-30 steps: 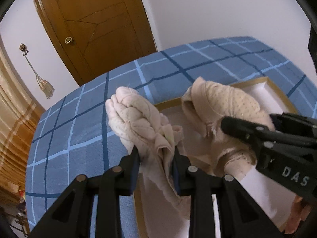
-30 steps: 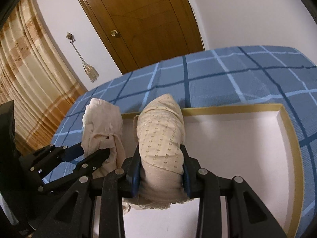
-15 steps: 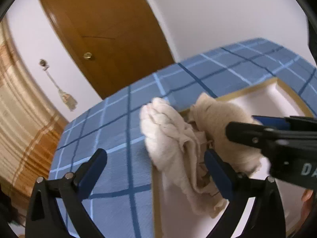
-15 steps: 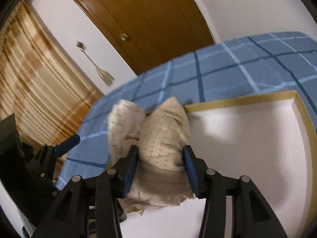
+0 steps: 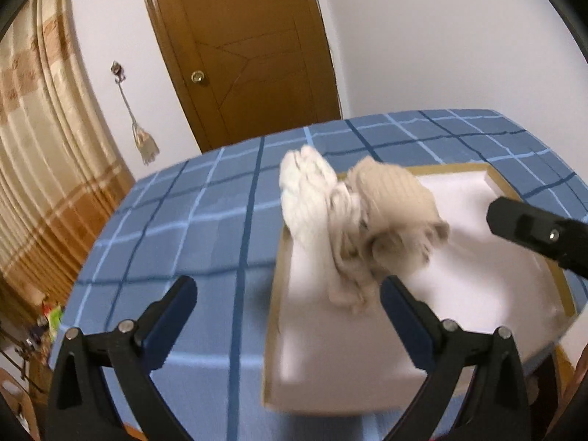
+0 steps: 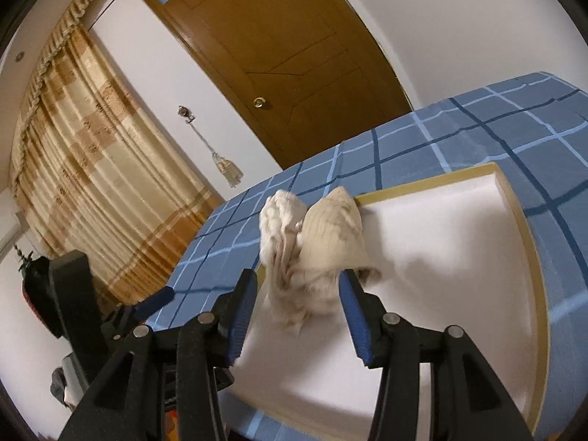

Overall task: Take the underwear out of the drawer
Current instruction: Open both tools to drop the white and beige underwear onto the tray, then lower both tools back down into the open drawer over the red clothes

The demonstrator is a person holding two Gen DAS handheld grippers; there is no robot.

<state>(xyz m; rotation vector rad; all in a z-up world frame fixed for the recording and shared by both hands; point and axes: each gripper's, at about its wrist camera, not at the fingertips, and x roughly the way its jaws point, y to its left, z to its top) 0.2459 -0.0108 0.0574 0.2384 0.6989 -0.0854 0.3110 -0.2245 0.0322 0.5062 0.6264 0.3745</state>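
Both sets of my fingers are spread wide and hold nothing. Left gripper (image 5: 288, 297): blue pads apart, one over the blue checked bedspread (image 5: 176, 235), the other over the drawer (image 5: 514, 187). Right gripper (image 6: 296, 294): fingers released, spread to either side of the cloth; contact with the cloth cannot be judged.

Two pieces of underwear sit bunched together at the far left corner of the drawer. The pale cream piece (image 5: 308, 191) drapes over the drawer's wooden rim, partly onto the bedspread. The tan dotted piece (image 5: 393, 198) lies just right of it, touching it, inside the white drawer bottom. Both are blurred in the two views; exact folds unreadable.

Drawer rests on the bed, white inside, light wood rim. Behind: brown door (image 6: 294, 58), gold curtain (image 6: 84, 169), tassel (image 6: 228, 169) on the wall.
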